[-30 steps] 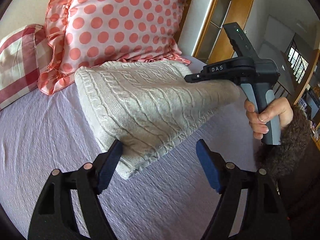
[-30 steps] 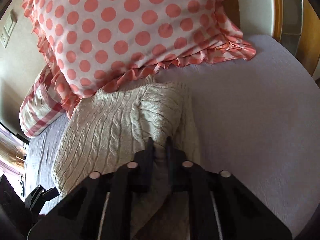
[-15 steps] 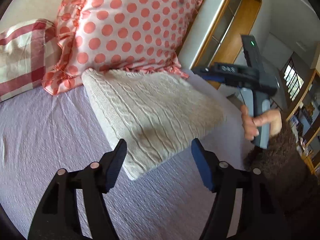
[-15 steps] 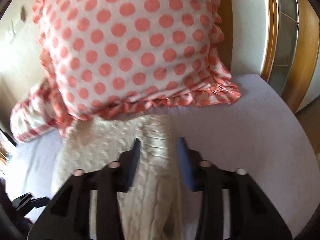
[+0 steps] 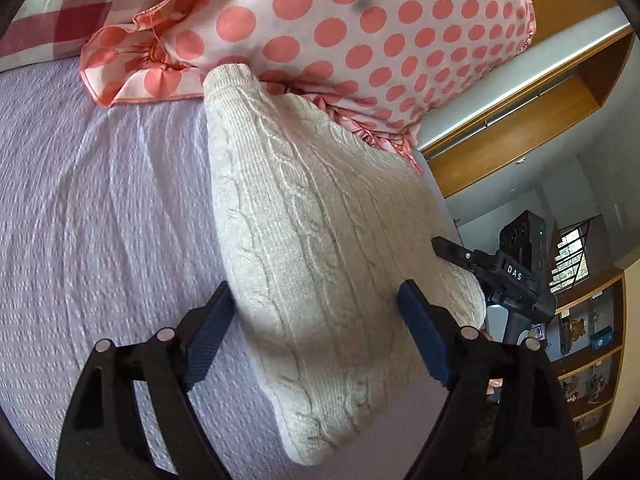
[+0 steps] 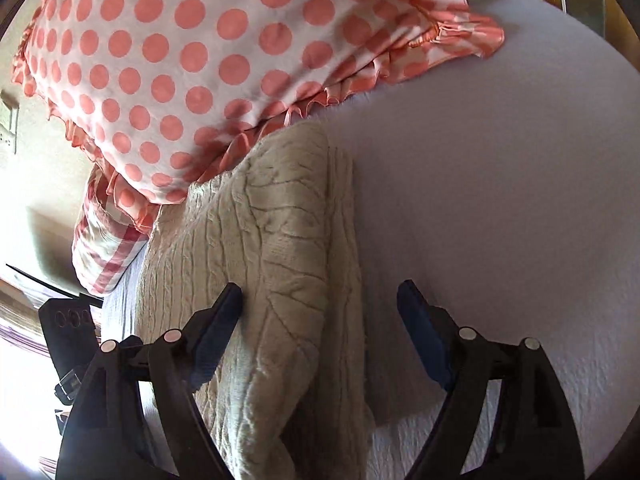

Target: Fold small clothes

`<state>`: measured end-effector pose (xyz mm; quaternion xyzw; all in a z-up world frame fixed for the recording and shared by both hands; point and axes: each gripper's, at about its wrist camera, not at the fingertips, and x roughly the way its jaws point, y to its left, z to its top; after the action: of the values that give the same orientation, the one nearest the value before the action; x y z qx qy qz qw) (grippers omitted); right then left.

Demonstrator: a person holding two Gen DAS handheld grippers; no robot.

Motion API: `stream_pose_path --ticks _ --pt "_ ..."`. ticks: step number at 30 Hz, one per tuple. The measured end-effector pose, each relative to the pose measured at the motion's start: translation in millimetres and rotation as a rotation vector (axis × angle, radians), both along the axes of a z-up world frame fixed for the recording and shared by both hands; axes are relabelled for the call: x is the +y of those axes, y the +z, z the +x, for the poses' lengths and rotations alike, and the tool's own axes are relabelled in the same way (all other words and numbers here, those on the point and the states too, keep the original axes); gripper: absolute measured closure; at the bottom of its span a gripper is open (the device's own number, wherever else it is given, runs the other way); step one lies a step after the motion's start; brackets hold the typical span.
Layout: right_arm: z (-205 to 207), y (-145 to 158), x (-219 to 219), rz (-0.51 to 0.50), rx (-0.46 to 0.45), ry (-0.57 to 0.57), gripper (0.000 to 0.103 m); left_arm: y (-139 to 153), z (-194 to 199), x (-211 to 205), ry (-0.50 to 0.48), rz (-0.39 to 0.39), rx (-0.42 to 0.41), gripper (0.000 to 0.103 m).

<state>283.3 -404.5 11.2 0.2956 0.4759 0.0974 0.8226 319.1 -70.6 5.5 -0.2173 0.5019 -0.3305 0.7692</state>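
A cream cable-knit sweater [image 5: 320, 248] lies folded on the lilac bedspread [image 5: 100, 208], its far end against a polka-dot pillow [image 5: 360, 28]. My left gripper [image 5: 316, 328] is open and empty, its jaws hovering over the sweater's near end. In the right wrist view the sweater [image 6: 272, 264] shows stacked layers. My right gripper [image 6: 320, 324] is open and empty, over the sweater's right edge. The right gripper also shows in the left wrist view [image 5: 440, 246], at the sweater's far right edge.
A red-and-white checked pillow [image 5: 52, 8] lies at the far left beside the polka-dot pillow [image 6: 200, 48]. Wooden shelving and a wardrobe [image 5: 560, 120] stand beyond the bed's right edge. Bare bedspread [image 6: 500, 200] lies right of the sweater.
My right gripper was shut on the sweater's fold a second ago; it has let go and opened wide. The sweater now lies flat. My left gripper stayed open and moved closer over it.
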Motion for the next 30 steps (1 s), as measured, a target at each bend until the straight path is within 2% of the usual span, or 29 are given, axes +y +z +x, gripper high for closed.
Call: stream_pose_path --ticks 1,2,3,4,5,7,8,10,14,16,18,20,22,23,24,25,27,29,30 --pt "-0.4 -0.9 -1.3 0.020 -0.012 0.008 0.026 -0.5 2.3 -2.0 0.000 -0.008 -0.001 0.019" --pt "0.0 -5.3 -2.6 0.084 -0.017 0.030 0.048 -1.2 4.8 -3.7 0.002 -0.018 0.000 0.019" --pt "1.2 -12.7 -3.0 0.173 -0.014 0.047 0.060 -2.3 7.0 -5.8 0.003 -0.029 0.000 0.020" --pt "-0.8 -16.1 -2.7 0.200 -0.033 0.040 0.063 -3.2 9.0 -6.9 0.011 -0.021 -0.005 0.034" --pt "-1.7 -18.0 -2.2 0.221 -0.047 0.046 0.066 -5.2 11.6 -6.7 0.021 -0.007 -0.003 0.043" --pt "-5.3 -16.3 3.4 0.273 -0.062 0.047 0.070 -6.5 14.3 6.5 0.029 -0.070 0.015 0.063" --pt "-5.9 -10.8 9.7 0.280 -0.079 0.065 0.072 -3.0 14.2 14.8 0.025 -0.086 0.018 0.065" --pt "-4.3 2.3 34.9 0.276 -0.104 0.131 0.074 10.7 4.4 34.8 0.020 -0.046 -0.026 0.066" --pt "7.2 10.6 114.4 0.193 -0.110 0.287 0.075 34.2 -22.2 101.3 0.068 0.037 -0.113 0.066" --pt "12.8 4.3 152.5 0.140 -0.096 0.333 0.074 33.2 -26.9 133.3 0.124 0.122 -0.126 0.060" --pt "12.4 8.5 173.3 0.039 -0.111 0.323 0.062 27.6 -31.0 153.0 0.165 0.205 -0.120 0.055" --pt "0.6 29.1 172.5 -0.069 -0.164 0.277 0.058 38.6 -47.3 168.9 0.203 0.225 -0.171 0.055" --pt "-23.6 57.5 160.4 -0.121 -0.276 0.209 0.057 64.0 -70.0 170.1 0.231 0.249 -0.293 0.056" --pt "-37.4 70.8 156.5 -0.092 -0.334 0.210 0.053 77.1 -83.0 168.8 0.221 0.222 -0.344 0.054" --pt "-48.9 80.2 157.0 -0.032 -0.367 0.247 0.048 86.7 -95.1 163.7 0.206 0.186 -0.378 0.048" --pt "-56.5 85.1 161.5 0.036 -0.374 0.307 0.042 92.9 -104.3 157.0 0.182 0.148 -0.396 0.042" --pt "-65.5 84.6 183.8 0.101 -0.348 0.435 0.041 94.5 -114.6 132.3 0.110 0.099 -0.398 0.041" --pt "-65.4 70.3 209.3 0.045 -0.284 0.487 0.040 84.3 -110.8 98.3 0.042 0.115 -0.376 0.038" --pt "-60.3 59.5 215.8 -0.018 -0.234 0.461 0.040 76.0 -107.8 87.1 0.027 0.140 -0.364 0.038"
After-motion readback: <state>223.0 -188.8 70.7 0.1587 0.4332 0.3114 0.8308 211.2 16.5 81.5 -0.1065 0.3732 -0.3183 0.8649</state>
